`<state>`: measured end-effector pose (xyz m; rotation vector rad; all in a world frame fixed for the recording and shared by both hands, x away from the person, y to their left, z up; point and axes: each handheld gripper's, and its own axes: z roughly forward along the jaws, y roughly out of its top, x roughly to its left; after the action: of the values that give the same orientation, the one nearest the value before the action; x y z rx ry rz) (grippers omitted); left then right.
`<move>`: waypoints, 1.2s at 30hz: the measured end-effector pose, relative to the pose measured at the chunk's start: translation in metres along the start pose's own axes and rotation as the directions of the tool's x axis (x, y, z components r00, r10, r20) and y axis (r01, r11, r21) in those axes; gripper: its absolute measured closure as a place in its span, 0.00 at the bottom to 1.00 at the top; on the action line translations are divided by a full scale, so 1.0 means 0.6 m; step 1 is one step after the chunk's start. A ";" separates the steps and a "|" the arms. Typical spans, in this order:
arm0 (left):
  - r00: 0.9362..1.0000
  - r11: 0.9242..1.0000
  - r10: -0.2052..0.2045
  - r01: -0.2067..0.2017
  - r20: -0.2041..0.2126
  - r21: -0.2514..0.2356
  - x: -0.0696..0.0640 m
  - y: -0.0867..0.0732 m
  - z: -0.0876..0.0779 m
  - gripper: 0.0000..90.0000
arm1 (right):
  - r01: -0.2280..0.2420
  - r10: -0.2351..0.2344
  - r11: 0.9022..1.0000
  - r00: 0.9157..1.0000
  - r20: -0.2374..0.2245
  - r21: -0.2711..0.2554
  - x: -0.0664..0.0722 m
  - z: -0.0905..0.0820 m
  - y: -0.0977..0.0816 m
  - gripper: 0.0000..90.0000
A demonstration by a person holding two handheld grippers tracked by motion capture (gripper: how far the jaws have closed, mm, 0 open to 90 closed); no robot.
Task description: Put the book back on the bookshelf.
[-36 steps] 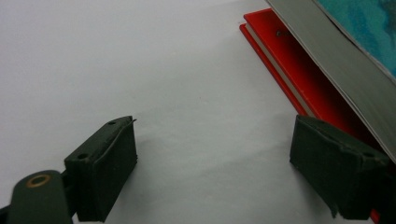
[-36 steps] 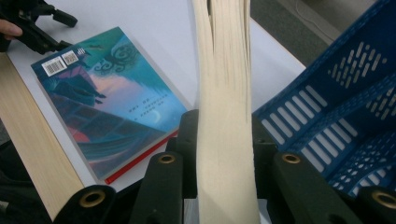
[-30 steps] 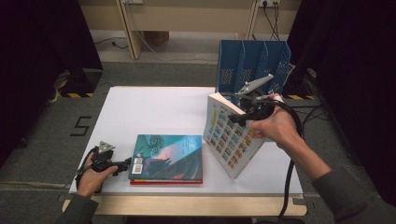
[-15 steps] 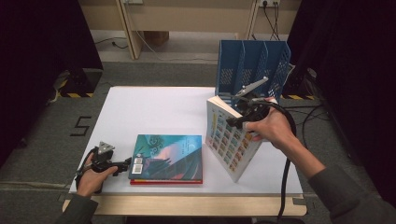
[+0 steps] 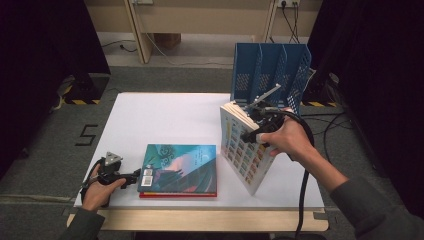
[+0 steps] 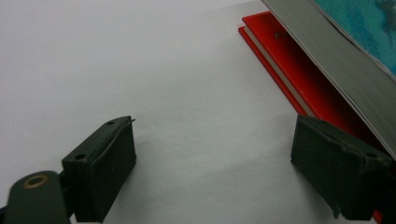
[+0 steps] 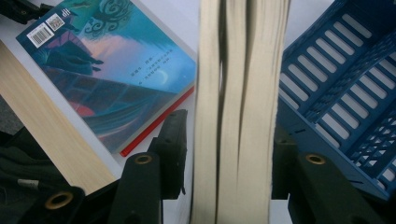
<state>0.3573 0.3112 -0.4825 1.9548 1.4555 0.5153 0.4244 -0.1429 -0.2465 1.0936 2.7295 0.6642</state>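
Item: standing book (image 5: 246,150), upright on the white table (image 5: 165,117), just in front of the blue file rack (image 5: 270,75).

Right gripper (image 5: 254,120) straddles its top edge; jaws have just been opening, pages between them, left pad apparently clear of the paper. Left gripper (image 5: 134,176) rests at the near-left table edge, jaws wide with nothing between, one pad beside the flat teal book (image 5: 180,167) stacked on a red book (image 6: 285,60).

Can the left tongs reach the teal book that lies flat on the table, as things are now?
Probably yes. The left tongs stand open right beside the teal book, whose edge lies by one jaw in the left gripper view, with bare table between.
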 end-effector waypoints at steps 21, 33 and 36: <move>1.000 1.000 0.002 -0.002 0.001 0.001 0.000 0.000 0.000 0.14 | 0.162 -0.164 0.986 0.984 0.066 0.027 0.008 -0.015 -0.006 0.82; 1.000 1.000 0.003 -0.003 0.002 -0.001 0.001 0.000 0.001 0.14 | 0.153 -0.143 0.985 0.983 0.116 -0.082 0.000 -0.103 0.005 0.82; 1.000 1.000 0.002 -0.002 0.003 0.000 0.001 0.000 0.001 0.14 | 0.135 -0.119 0.983 0.985 0.128 -0.124 -0.003 -0.126 0.011 0.82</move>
<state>0.3578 0.3114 -0.4826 1.9569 1.4517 0.5134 0.4092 -0.1661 -0.1760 0.8910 2.5857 0.7237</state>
